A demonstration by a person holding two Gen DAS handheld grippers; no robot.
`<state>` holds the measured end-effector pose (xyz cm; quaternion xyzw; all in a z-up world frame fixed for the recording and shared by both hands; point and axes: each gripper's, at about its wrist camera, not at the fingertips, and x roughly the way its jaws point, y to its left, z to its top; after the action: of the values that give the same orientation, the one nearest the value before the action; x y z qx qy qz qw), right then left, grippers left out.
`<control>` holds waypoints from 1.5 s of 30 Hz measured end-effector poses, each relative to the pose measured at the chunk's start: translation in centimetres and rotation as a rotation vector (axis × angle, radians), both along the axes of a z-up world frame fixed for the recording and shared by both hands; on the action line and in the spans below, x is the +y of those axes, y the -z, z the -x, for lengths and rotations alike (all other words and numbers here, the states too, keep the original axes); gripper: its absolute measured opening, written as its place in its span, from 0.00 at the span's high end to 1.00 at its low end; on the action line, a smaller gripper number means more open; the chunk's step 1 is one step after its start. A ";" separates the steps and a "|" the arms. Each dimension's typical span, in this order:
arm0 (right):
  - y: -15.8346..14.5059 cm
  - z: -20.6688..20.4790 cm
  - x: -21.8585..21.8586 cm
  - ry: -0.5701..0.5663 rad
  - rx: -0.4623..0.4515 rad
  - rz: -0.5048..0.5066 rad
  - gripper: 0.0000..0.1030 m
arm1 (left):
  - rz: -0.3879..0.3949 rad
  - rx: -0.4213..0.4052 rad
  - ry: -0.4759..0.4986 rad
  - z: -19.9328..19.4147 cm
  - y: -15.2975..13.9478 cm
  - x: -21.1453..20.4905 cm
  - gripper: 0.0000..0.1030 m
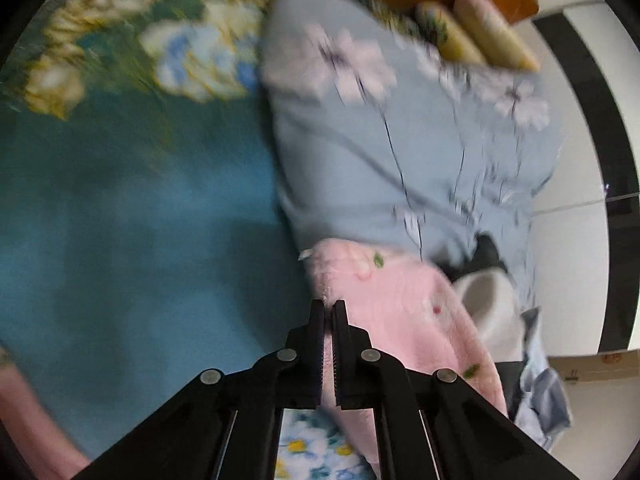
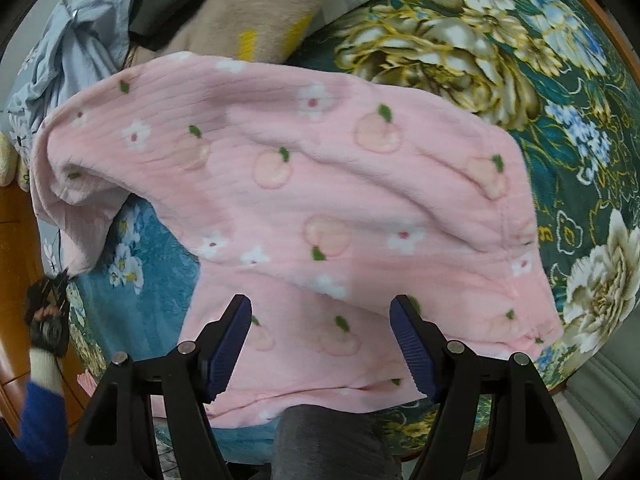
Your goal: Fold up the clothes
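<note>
Floral bedspread (image 2: 520,92) carries a pink fleece garment (image 2: 320,200) spread flat, blue flowered cloth (image 1: 400,140) beside it. No containers. Right gripper (image 2: 322,344) hovers over garment's near hem, jaws wide, nothing held. Left gripper (image 1: 329,320) pinched closed at garment's edge, apparently nipping fleece; view blurred.

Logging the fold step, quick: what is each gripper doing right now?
Left gripper: shut on the edge of the pink fleece garment.
Right gripper: open, holding nothing, above the same garment.
</note>
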<state>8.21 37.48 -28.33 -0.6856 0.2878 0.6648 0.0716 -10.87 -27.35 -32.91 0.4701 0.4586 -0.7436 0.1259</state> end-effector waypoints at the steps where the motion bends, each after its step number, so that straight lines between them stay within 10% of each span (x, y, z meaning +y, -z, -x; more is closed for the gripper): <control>1: 0.1 0.0 -0.2 0.001 -0.001 0.005 0.29 | 0.020 0.004 -0.013 -1.4 -0.7 -1.6 0.97; 11: 0.7 -1.4 -1.2 -0.002 -0.013 0.015 0.29 | 0.062 -0.216 -0.146 -6.8 2.6 -10.1 0.97; 20: -3.4 -5.2 1.1 0.114 0.068 -0.037 0.29 | 0.007 -0.178 0.042 -6.4 -0.3 -7.7 0.81; 22: -4.2 -7.4 1.5 0.155 0.086 -0.048 0.29 | 0.005 -0.168 0.052 -8.5 -0.9 -8.3 0.61; 29: -3.9 -16.5 2.1 0.317 0.049 -0.063 0.29 | -0.031 -0.332 -0.074 -20.6 0.2 -13.4 0.57; 34: -4.4 -21.5 2.9 0.386 0.017 -0.103 0.29 | -0.284 -0.423 -0.242 -29.4 3.7 -14.5 0.56; 38: -4.4 -23.1 3.2 0.424 -0.001 -0.115 0.29 | -0.557 -0.326 -0.405 -32.5 6.3 -13.0 0.41; 45: -4.1 -22.0 1.5 0.396 0.017 -0.084 0.29 | -0.707 -0.311 -0.442 -31.8 10.3 -7.7 0.35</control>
<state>30.25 39.00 -24.20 -0.6064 0.3896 0.6549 0.2268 20.89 -35.10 -43.21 0.4810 0.7499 -0.4166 0.1808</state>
